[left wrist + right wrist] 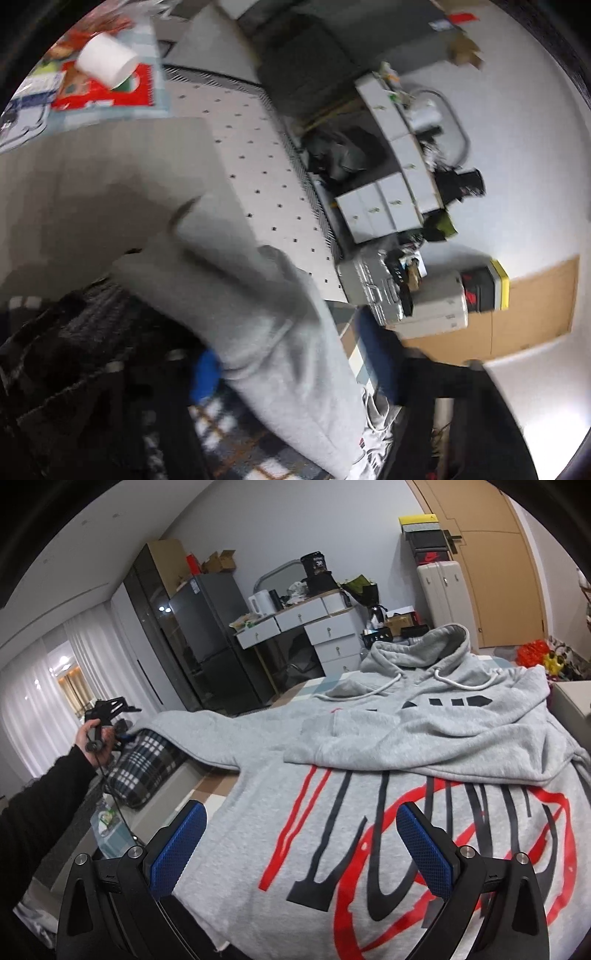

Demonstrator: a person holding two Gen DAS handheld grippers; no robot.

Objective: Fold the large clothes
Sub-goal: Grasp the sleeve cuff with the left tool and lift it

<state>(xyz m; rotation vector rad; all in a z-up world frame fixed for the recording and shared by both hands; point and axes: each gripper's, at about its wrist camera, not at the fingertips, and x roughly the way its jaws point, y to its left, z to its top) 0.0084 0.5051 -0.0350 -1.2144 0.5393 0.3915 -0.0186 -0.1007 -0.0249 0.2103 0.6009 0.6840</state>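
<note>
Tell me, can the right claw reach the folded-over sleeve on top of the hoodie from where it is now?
Probably yes. The right claw is open above the grey hoodie, and the folded sleeve lies straight ahead with nothing between them. The left claw holds the other sleeve off to the side.

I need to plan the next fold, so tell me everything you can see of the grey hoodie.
The grey hoodie, soft fleece with large black and red print, lies spread on the bed. Its hood and white drawstrings sit at the far end; its upper part is folded down over the printed body. One sleeve stretches left, held by the left hand-held gripper. The right hand-held gripper hovers open over it.
</note>
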